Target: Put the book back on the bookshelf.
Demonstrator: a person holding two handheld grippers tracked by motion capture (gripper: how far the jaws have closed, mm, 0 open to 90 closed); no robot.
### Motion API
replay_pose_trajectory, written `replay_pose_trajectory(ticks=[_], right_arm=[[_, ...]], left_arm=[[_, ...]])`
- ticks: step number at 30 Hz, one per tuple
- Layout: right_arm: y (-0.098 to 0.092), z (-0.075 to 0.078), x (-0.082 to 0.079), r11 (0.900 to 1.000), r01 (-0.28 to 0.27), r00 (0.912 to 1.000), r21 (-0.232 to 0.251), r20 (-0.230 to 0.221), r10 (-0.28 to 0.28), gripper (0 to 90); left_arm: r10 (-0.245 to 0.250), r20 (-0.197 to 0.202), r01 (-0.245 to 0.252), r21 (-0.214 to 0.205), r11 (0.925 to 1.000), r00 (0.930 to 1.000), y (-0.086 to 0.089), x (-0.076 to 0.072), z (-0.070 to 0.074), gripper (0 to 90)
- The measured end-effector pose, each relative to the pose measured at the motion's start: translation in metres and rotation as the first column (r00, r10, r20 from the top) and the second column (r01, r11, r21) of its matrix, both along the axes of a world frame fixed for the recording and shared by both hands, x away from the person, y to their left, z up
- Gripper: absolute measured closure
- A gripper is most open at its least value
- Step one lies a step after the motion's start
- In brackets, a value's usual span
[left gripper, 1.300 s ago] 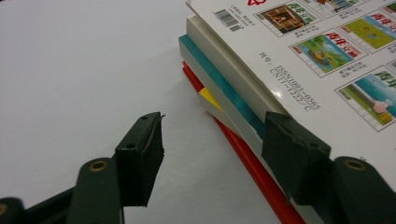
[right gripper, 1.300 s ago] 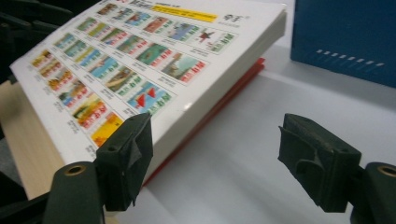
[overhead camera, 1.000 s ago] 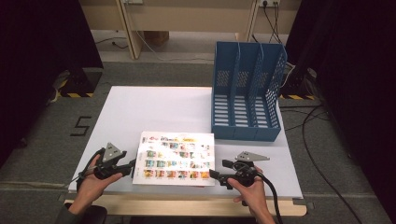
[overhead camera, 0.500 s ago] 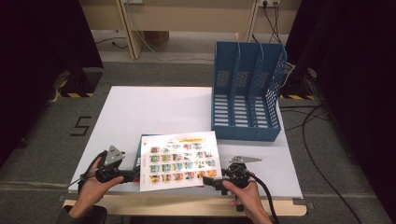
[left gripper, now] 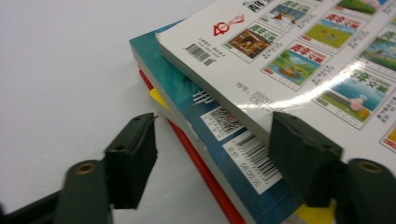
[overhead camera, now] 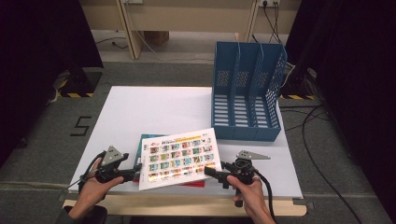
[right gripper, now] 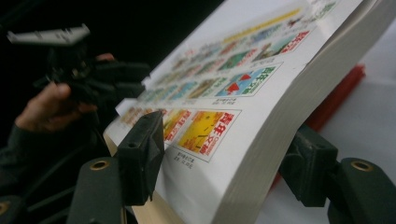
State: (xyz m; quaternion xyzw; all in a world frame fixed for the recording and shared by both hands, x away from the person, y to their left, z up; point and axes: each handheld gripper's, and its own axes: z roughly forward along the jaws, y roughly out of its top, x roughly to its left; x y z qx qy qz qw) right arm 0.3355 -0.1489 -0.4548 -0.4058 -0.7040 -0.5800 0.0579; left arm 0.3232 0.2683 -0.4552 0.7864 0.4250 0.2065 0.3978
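The right gripper clamps the thick white picture-covered book's four o'clock corner, tilting it off the stack, apparently so the left gripper's released, closing jaws can hold the teal book.

One white table. One blue file rack with three slots, at two o'clock. Three books at six o'clock: one white picture-covered book, one teal book, one red book. Two grippers: left gripper, right gripper.

the far left of the surface lies open for passing; the blue file rack blocks its far right corner, the book stack its near middle.
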Motion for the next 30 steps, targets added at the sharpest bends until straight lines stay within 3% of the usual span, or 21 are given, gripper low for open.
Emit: replay_pose_trajectory(ticks=[2, 8, 12, 13, 14, 15, 17, 19, 22, 27, 30], right_arm=[[0.003, 0.005, 0.000, 0.9999, 0.013, 0.9999, 0.000, 0.009, -0.013, 39.8], [0.010, 0.007, 0.004, 0.9982, 0.057, 0.9983, 0.018, 0.013, -0.057, 43.9], [0.016, 0.015, 0.005, 0.9962, 0.087, 0.9947, 0.003, 0.055, -0.087, 44.8], [0.018, 0.025, 0.004, 0.9958, 0.088, 0.9909, -0.024, 0.104, -0.085, 45.2], [0.018, 0.025, 0.004, 0.9958, 0.088, 0.9909, -0.024, 0.104, -0.085, 45.2], [0.019, 0.030, 0.002, 0.9952, 0.094, 0.9882, -0.028, 0.124, -0.090, 46.2], [0.023, 0.043, -0.003, 0.9948, 0.096, 0.9783, -0.034, 0.188, -0.088, 49.9], [0.026, 0.047, -0.004, 0.9952, 0.092, 0.9771, -0.034, 0.196, -0.083, 50.2], [0.033, 0.060, -0.001, 0.9956, 0.084, 0.9668, -0.043, 0.246, -0.071, 51.7], [0.053, 0.093, 0.009, 0.9983, 0.042, 0.9415, -0.041, 0.336, -0.025, 58.6], [0.065, 0.110, 0.017, 0.9972, 0.029, 0.9272, -0.068, 0.375, -0.001, 63.2]], left_arm=[[-0.010, 0.004, 0.010, 0.003, 0.9999, 0.9999, -0.002, -0.002, 0.000, 42.9], [-0.026, 0.035, 0.025, 0.028, 0.9993, 0.9990, -0.013, -0.008, -0.001, 45.6], [-0.041, 0.047, 0.039, 0.032, 0.9987, 0.9981, -0.018, -0.011, -0.002, 47.6], [-0.048, 0.058, 0.045, 0.047, 0.9979, 0.9972, -0.020, -0.012, -0.002, 45.4], [-0.048, 0.058, 0.045, 0.047, 0.9979, 0.9972, -0.020, -0.012, -0.002, 42.4], [-0.047, 0.061, 0.043, 0.052, 0.9977, 0.9970, -0.021, -0.011, -0.002, 42.4], [-0.041, 0.063, 0.037, 0.058, 0.9976, 0.9972, -0.021, -0.011, -0.003, 34.0], [-0.045, 0.063, 0.041, 0.060, 0.9974, 0.9970, -0.021, -0.011, -0.003, 33.2], [-0.050, 0.060, 0.046, 0.063, 0.9970, 0.9969, -0.023, -0.009, -0.003, 31.5], [-0.071, 0.056, 0.069, 0.044, 0.9967, 0.9959, -0.033, -0.005, -0.003, 22.9], [-0.086, 0.046, 0.085, 0.026, 0.9961, 0.9953, -0.042, 0.001, -0.003, 18.0]])
